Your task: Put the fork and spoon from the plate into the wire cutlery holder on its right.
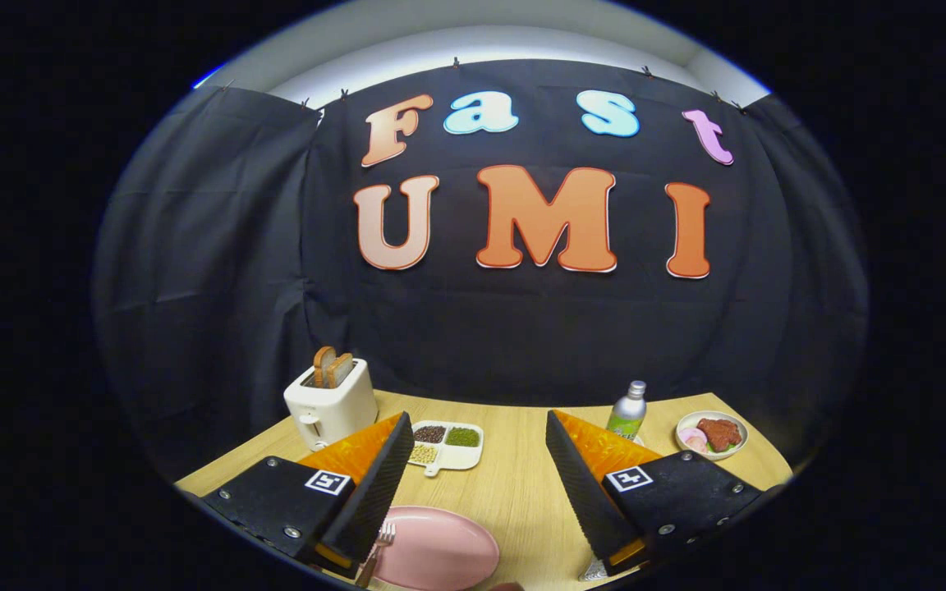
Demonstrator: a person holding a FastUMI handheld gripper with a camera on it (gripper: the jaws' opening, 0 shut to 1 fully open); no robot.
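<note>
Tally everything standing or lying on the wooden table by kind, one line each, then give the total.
Plates and dishes: 3, namely the pink round plate, the white divided dish of beans, and the white bowl of meat
Forks: 1, the metal fork on the pink plate
Toasters: 1, the white toaster holding toast
Bottles: 1, the silver bottle
Total: 6
The gripper is open above the table.

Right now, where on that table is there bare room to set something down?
Bare wood runs between the open tool fingers, from the pink plate to the divided snack tray, and onward to the bottle. The far corners are crowded: toaster on one, food dish on the other.
</note>
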